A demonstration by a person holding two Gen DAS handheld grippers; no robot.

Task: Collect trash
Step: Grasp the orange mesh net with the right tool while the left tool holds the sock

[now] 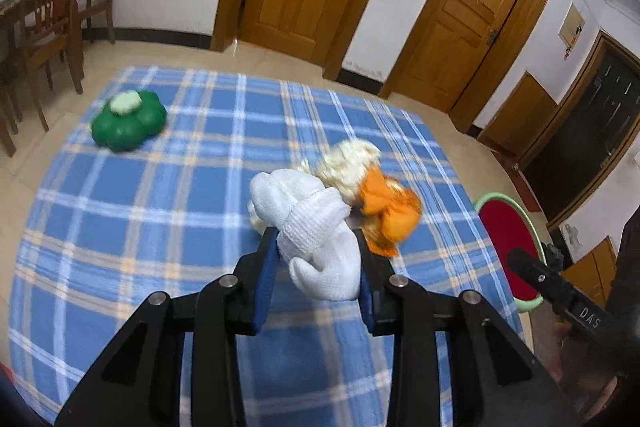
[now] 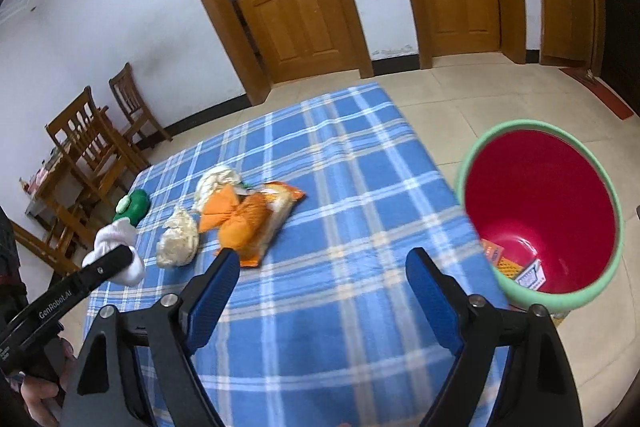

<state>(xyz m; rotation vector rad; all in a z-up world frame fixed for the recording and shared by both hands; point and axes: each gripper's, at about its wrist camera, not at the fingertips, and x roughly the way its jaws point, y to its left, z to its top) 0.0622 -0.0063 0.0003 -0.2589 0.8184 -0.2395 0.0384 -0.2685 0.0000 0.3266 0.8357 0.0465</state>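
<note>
Left wrist view: your left gripper (image 1: 320,255) was clamped on a white cloth wad (image 1: 316,231), the blue pads pressing its middle, with cloth bulging out ahead of and behind the jaws. It appeared clear of the checked table (image 1: 140,227). Behind it lay a cream wad (image 1: 352,163) and an orange wrapper (image 1: 390,215), close together. A green lid-like object (image 1: 128,125) sat well apart, towards the far left corner. The bin (image 1: 508,243) stood off the table's right edge, partly hidden by your right gripper (image 1: 516,259).

Judgement: the step in hand was carrying the wad to the bin. You should have kept the squeeze firm, since soft cloth can slip, and let go only once over the red opening, not over the rim.

Right wrist view: your right gripper (image 2: 320,267) stood wide apart and empty above the table (image 2: 360,167), aimed between the litter and the bin (image 2: 600,287). Paper scraps already lay in the bin's bottom.

Count, this view: one white wad (image 2: 116,247) in the left gripper (image 2: 120,255); two cream wads (image 2: 178,239) on the cloth; one orange wrapper (image 2: 250,223); one green object (image 2: 134,207); one bin; two grippers. The frame was blurred, so smaller scraps could not be ruled out.
</note>
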